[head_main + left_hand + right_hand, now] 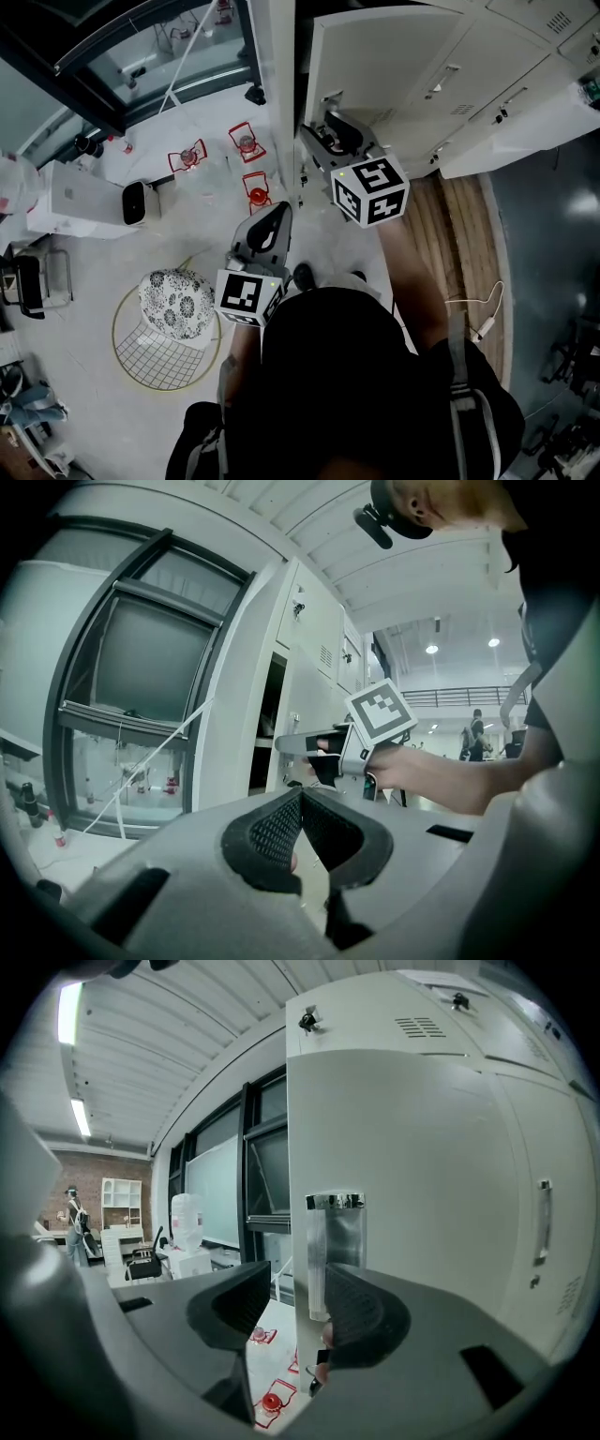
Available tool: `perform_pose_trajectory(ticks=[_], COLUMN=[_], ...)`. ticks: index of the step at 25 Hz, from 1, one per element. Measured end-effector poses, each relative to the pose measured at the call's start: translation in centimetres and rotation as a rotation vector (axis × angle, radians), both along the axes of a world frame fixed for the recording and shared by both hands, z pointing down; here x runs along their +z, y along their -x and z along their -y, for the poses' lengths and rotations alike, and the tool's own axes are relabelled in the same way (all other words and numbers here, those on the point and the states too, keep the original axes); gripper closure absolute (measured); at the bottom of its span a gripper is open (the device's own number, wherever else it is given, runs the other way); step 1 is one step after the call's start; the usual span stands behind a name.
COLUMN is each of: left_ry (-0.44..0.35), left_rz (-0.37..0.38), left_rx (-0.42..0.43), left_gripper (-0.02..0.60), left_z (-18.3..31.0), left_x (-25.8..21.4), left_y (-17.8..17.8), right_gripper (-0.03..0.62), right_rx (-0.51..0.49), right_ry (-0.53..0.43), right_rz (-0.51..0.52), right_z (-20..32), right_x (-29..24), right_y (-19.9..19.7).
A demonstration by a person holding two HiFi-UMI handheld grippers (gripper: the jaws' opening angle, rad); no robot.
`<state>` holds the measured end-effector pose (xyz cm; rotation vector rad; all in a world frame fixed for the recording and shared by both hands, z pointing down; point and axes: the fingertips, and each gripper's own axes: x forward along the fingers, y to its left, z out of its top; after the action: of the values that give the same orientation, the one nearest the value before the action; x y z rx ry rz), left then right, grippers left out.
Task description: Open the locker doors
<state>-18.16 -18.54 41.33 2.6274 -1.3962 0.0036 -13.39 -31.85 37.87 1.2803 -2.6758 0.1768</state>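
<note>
The end locker door [412, 1194] stands partly swung out from its dark compartment, so the first opening looks under way but unfinished. The right claw [295, 1283] is spread and straddles the door's free edge. The chrome handle [335, 1232] sits between its jaws, close against the right-hand pad, and a gap shows on the other side, so nothing is pinched yet. The left claw [300, 803] is pressed together on nothing and held back from the lockers. Next, the right claw probably needs to close on the handle and follow the door's arc outward. The neighbouring doors [487, 84] look shut.
</note>
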Motion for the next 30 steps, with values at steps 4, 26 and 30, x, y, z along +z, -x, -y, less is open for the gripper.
perform_pose_trajectory(ticks=[4,26,30], left_ry=[-0.001,0.006,0.018], left_rz=[0.000,0.022,0.027], left_rx=[0.011,0.083,0.067], left_gripper=[0.566,0.566,0.566], left_z=[-0.4,-2.8,-3.2], left_x=[0.0,0.4,0.5], left_y=[-0.4,-4.7,-5.6], right_gripper=[0.438,0.490,0.488], right_rx=[0.014,0.054,0.035], right_ry=[0.006,0.011,0.012], right_rz=[-0.005,-0.020,-0.014], right_z=[-1.0,-4.9,-5.6], right_x=[0.0,-0.1,0.0], right_y=[-0.8,-5.0,-5.8])
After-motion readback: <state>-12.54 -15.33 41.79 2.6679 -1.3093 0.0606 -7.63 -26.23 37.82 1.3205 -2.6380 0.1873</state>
